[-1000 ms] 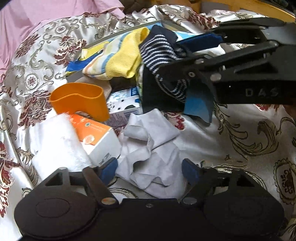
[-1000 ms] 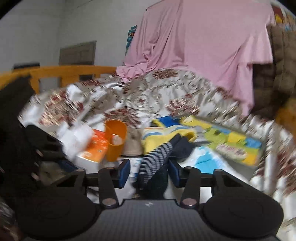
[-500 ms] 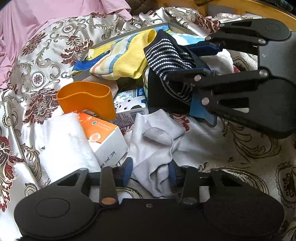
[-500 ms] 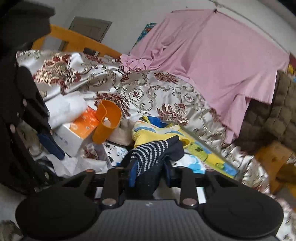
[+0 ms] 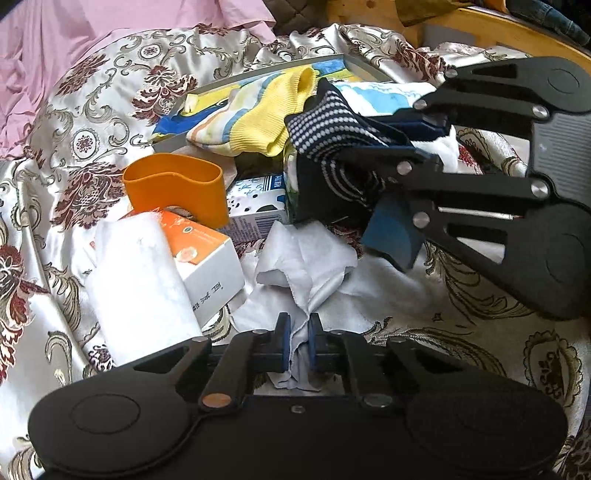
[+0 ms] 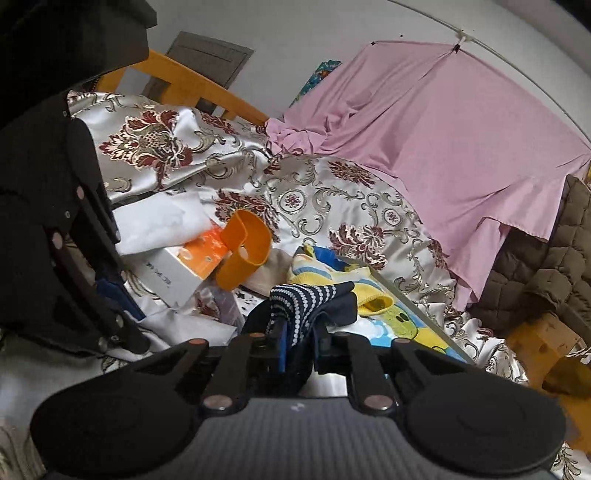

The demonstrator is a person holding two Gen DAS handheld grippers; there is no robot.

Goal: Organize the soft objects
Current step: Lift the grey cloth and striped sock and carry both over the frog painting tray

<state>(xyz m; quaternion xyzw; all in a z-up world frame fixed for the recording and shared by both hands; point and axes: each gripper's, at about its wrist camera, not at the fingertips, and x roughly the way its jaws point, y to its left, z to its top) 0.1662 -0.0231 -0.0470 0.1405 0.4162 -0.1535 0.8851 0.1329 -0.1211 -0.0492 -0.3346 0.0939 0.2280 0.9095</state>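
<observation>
Pinching shut just now, the left tongs (image 5: pixel 296 345) clamp the pale cloth (image 5: pixel 306 258) trailing toward twelve o'clock; right tongs (image 6: pixel 298 345), likewise closing, grip the dark striped sock (image 6: pixel 306 299), probably fully, on the bed (image 5: pixel 461 310).

This was a bedroom in a home. A bed with an orange wooden frame (image 6: pixel 192 83) was covered by a shiny cream bedspread (image 5: pixel 480 295) patterned with dark red flowers. A pink sheet (image 6: pixel 424 122) hung from a line against a plain white wall (image 6: pixel 295 29). Socks (image 5: pixel 266 122) and small boxes (image 5: pixel 207 258) lay scattered on the bedspread.
</observation>
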